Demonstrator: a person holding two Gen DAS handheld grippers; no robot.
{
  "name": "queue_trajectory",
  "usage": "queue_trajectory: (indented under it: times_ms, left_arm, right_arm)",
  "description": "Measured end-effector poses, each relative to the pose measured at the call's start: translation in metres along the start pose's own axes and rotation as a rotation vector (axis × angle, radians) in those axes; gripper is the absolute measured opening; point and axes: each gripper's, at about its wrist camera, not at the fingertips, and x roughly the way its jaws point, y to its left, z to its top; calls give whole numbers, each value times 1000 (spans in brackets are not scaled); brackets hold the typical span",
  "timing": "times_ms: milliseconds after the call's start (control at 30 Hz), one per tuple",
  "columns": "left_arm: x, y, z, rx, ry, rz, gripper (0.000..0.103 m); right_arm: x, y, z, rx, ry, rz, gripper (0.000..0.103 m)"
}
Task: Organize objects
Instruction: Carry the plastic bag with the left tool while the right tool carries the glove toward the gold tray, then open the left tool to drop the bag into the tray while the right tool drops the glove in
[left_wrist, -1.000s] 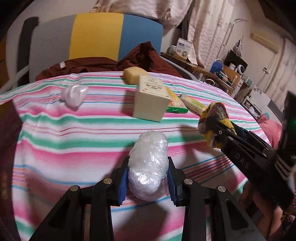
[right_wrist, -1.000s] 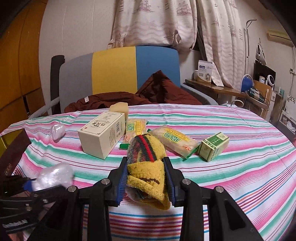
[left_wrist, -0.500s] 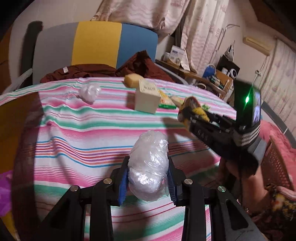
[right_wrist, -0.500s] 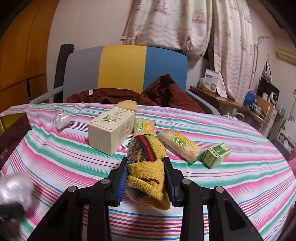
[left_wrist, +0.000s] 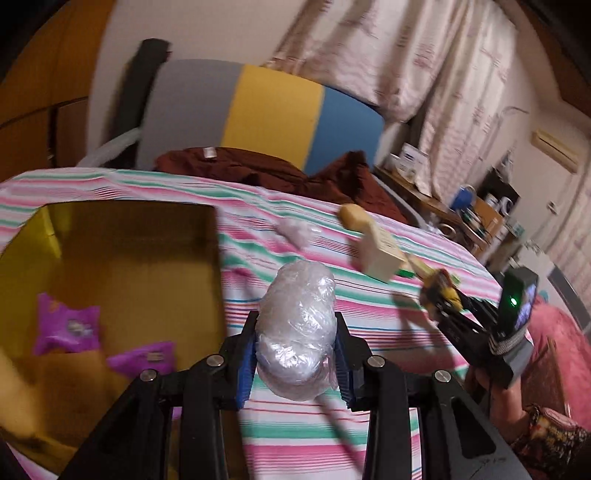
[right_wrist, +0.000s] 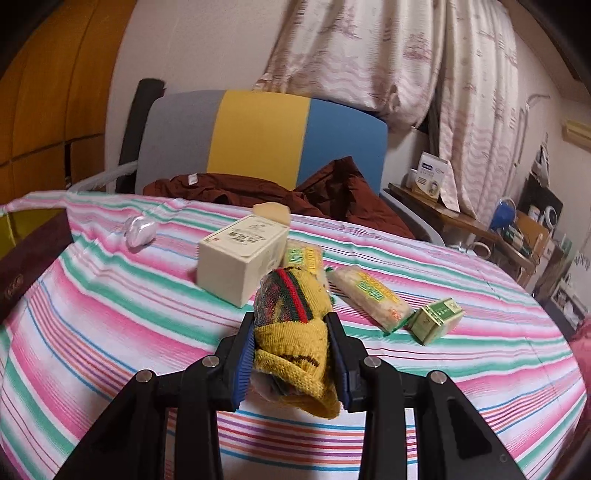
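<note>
Left tool (left_wrist: 295, 354) clamps plastic-wrapped bundle (left_wrist: 297, 328), open box (left_wrist: 110, 258) just leftward at bed edge; right tool (right_wrist: 291, 354) clamps knitted sock (right_wrist: 291, 325).

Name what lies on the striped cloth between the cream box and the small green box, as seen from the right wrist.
Two clear snack packets with green-and-yellow labels: one against the cream box, the other ending beside the small green box. The right wrist view shows it.

Open box (left_wrist: 122, 258) lies left of 2 packets (right_wrist: 369, 295)
</note>
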Motion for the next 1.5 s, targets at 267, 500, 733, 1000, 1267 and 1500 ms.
queue_trajectory:
  times_ms: [267, 500, 733, 1000, 1267, 1500]
  left_arm:
    - [-28, 63, 13, -95, -24, 101, 37]
    - [-51, 125, 26, -187, -60, 209, 37]
    - [-55, 175, 21, -277, -30, 265, 37]
    - [-45, 199, 16, -306, 23, 285, 37]
    - [-49, 205, 14, -368, 8, 293, 71]
    - [-78, 204, 28, -437, -83, 334, 94]
  right_arm:
    - [-6, 21, 2, -75, 6, 5, 36]
    - [-32, 38, 16, 56, -5, 125, 36]
    - [-65, 100, 45, 46, -58, 342, 36]
    - [-88, 166, 67, 10, -67, 523, 36]
    - [-92, 203, 72, -17, -29, 595, 36]
    - [-77, 221, 71, -10, 67, 632, 36]
